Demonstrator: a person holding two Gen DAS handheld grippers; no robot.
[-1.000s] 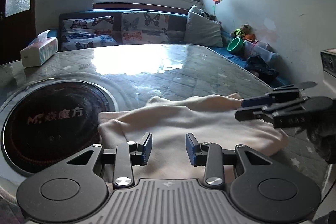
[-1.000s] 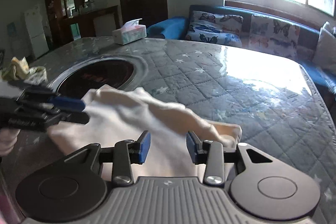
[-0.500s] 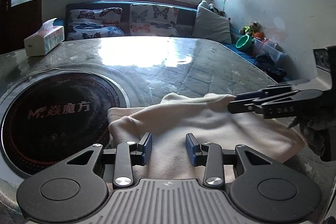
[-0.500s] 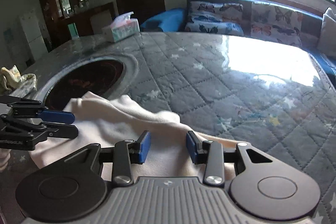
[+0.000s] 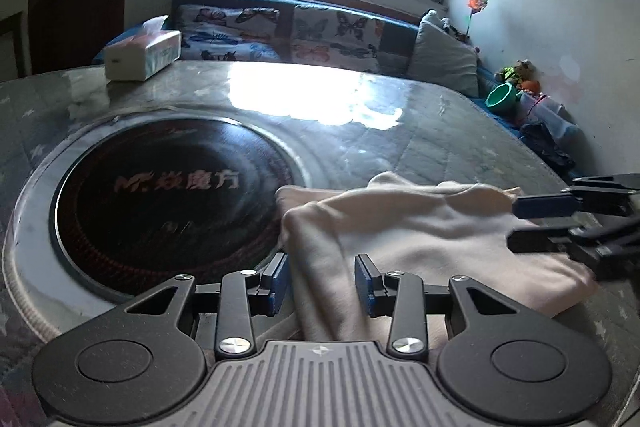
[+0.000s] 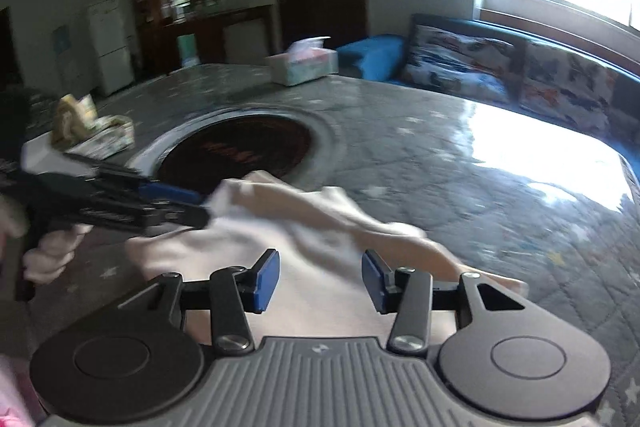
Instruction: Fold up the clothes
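Garment: a cream cloth [image 5: 424, 227] lies bunched on the quilted table [image 5: 400, 131], with one edge just beside the dark round inset [image 5: 168, 195] and some layers lapped over one another; which garment it is cannot be told.
Fold state: rumpled and partly doubled over, with no flat, squared stack; this would fit either a fold under way or a loose heap.
Handling: it looks light, soft and limp, likely to sag and slide on the glossy top and to drag its lower layers if lifted by one point.
Where to hold: judged best at a free edge or corner, pinching all layers there, with one grip at each end so the edge stays taut.
Left gripper [image 5: 322, 279]: jaws spread wide and empty, low over the near edge of the cloth.
Right gripper [image 6: 320, 277]: jaws likewise apart, nothing between them, above the opposite end.
Surroundings: a tissue box [image 5: 142, 55] stands well apart toward the sofa [image 5: 320, 31]; a crumpled patterned cloth [image 6: 94, 131] lies at the table's far side.
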